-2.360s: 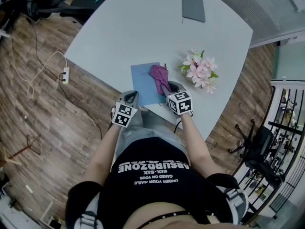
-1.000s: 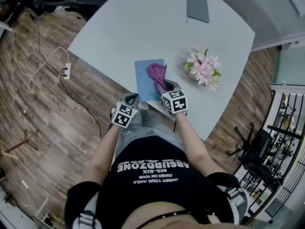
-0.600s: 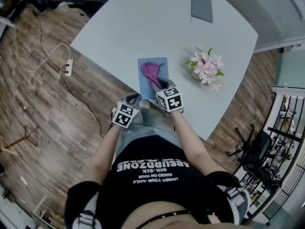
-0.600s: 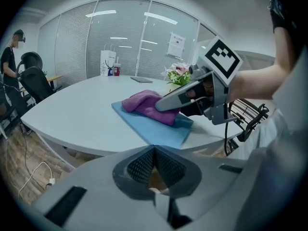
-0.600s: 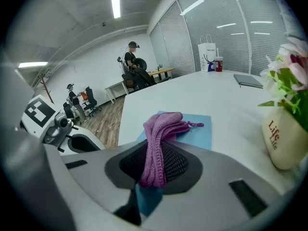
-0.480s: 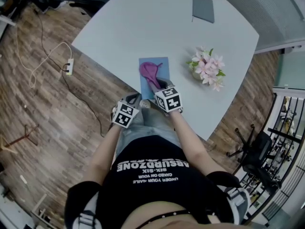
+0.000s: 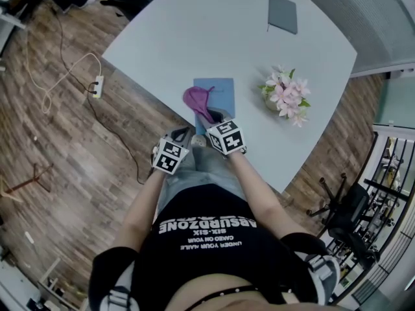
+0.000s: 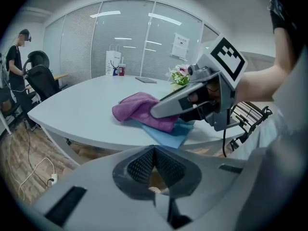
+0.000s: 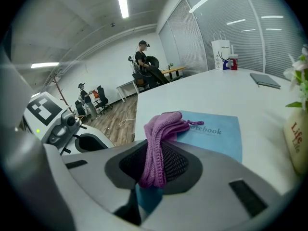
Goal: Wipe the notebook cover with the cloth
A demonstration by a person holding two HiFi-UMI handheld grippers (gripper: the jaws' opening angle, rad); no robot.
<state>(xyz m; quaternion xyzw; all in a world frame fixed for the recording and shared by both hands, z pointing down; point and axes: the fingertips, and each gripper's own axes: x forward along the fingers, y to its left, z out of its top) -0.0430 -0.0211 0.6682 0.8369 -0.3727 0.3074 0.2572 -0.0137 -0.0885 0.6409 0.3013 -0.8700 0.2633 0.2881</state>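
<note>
Your right gripper (image 7: 211, 117) is clamped on the purple cloth (image 7: 196, 98), which sits bunched over the left side of the blue notebook (image 7: 219, 91). It's soft, light stuff that will likely fold and drag, so a bite on the gathered end suits it. The notebook looks thin and apt to slide, and your left gripper (image 7: 181, 134) hangs off its near left, jaws together on nothing.

An office meeting room: glass partition walls (image 8: 120, 42), a large white table (image 7: 194, 37), wheeled office chairs (image 7: 353, 206).
</note>
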